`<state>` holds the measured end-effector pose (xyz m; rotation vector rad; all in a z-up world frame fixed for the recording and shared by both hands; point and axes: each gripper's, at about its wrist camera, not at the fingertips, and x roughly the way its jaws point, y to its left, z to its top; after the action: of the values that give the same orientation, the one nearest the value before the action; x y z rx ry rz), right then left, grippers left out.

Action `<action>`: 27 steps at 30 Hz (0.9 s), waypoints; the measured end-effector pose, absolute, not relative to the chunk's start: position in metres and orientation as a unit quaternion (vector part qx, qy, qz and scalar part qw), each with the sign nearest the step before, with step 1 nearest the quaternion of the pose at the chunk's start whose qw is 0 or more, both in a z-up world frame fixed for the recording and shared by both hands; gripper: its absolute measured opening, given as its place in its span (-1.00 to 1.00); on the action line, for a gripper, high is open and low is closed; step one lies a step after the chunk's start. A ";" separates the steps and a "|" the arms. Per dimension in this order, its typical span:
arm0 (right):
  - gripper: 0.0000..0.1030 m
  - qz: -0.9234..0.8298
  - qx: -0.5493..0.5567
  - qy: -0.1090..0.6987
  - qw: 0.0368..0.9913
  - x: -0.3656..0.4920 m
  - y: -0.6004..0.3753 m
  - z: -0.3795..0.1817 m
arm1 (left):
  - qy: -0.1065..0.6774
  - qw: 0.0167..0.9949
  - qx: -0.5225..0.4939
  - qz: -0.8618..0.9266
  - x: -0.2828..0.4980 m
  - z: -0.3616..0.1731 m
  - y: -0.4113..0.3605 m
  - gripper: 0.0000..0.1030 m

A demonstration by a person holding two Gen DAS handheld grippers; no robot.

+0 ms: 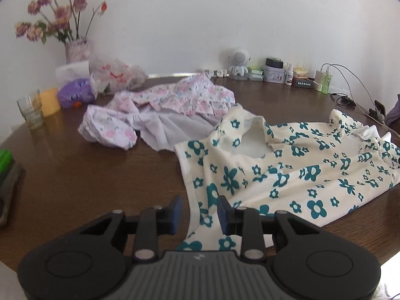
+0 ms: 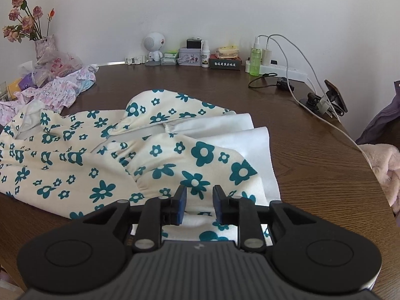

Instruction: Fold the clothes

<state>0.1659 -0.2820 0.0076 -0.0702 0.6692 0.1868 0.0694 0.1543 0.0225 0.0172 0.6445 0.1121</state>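
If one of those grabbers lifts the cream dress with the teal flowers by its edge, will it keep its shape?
Probably not. The cream dress already lies in soft wrinkles and folds, so it would likely droop and hang. It looks thin, so probably light. On the smooth wooden table it would likely slide and bunch if pushed.

This is a lived-in room of a home, with a brown wooden table [image 1: 75, 175] pushed against a plain white wall. At the upper left of the frame stands a vase of pink flowers [image 1: 76, 50]. Along the back edge sit a small white toy robot [image 2: 155, 47], tins and bottles [image 2: 255, 57], and a power strip [image 2: 285, 71] with charging cables. Flowered children's clothes [image 2: 100, 155] lie across the tabletop.
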 end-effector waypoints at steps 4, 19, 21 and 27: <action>-0.44 0.087 -0.046 0.336 0.937 0.172 -0.280 0.002 | 0.317 0.948 0.005 0.023 0.076 0.027 0.142 -0.44; -0.38 0.103 -0.150 0.399 0.899 0.149 -0.253 0.009 | 0.371 0.927 -0.054 0.010 0.088 -0.001 0.165 -0.39; -0.38 0.104 -0.146 0.402 0.898 0.139 -0.254 0.009 | 0.371 0.927 -0.055 0.010 0.089 0.000 0.166 -0.39; -0.38 0.095 -0.094 0.394 0.909 0.120 -0.263 0.018 | 0.329 0.943 -0.044 0.022 0.084 0.020 0.152 -0.40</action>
<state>0.1202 -0.2628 0.0185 -0.1945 0.8125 0.1958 0.0835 0.1523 0.0199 -0.0898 0.6712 0.0456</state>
